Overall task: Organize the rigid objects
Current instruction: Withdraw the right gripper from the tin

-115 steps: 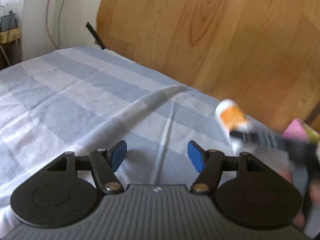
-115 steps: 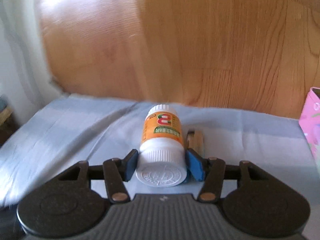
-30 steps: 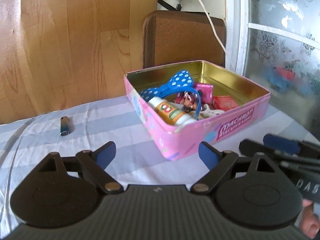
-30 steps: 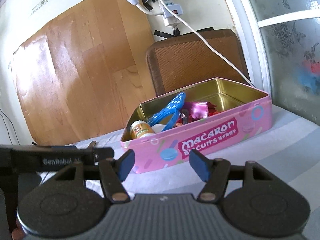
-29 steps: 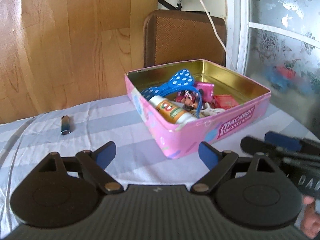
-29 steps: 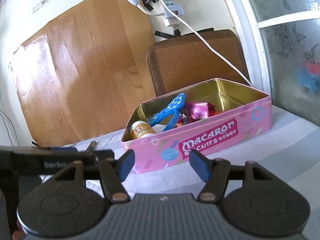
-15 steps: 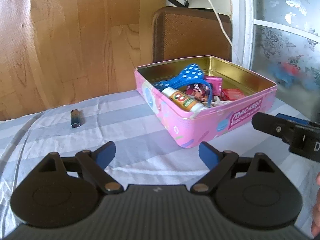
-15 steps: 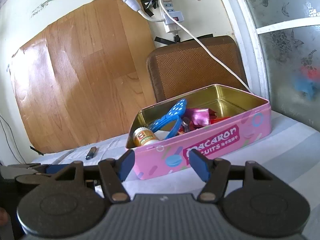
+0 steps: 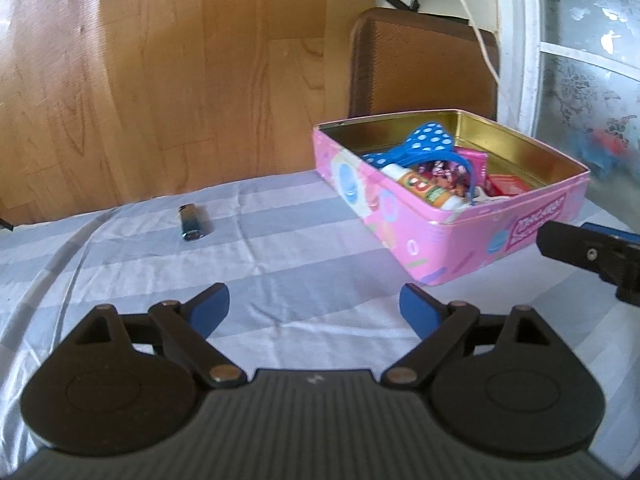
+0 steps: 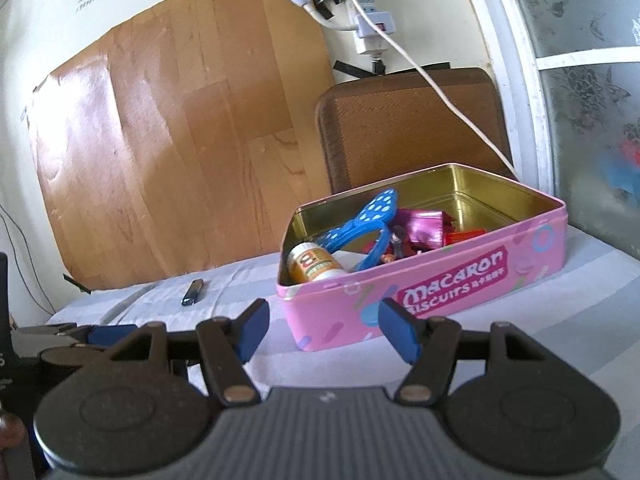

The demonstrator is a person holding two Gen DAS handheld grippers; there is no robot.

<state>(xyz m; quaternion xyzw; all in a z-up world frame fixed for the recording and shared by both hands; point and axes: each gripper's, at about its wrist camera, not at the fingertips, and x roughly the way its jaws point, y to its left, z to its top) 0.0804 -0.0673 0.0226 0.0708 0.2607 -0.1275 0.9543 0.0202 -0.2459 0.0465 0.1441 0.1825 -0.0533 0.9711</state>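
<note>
Left gripper: jaws open, empty. Right gripper: jaws open, empty. The orange bottle lies inside the pink tin. A lighter lies on the striped surface, well apart from the tin.

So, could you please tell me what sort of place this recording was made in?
Probably a room in a home: a striped cloth covers the surface, a pink biscuit tin holds household odds and ends, and a power strip hangs taped to the wall.
</note>
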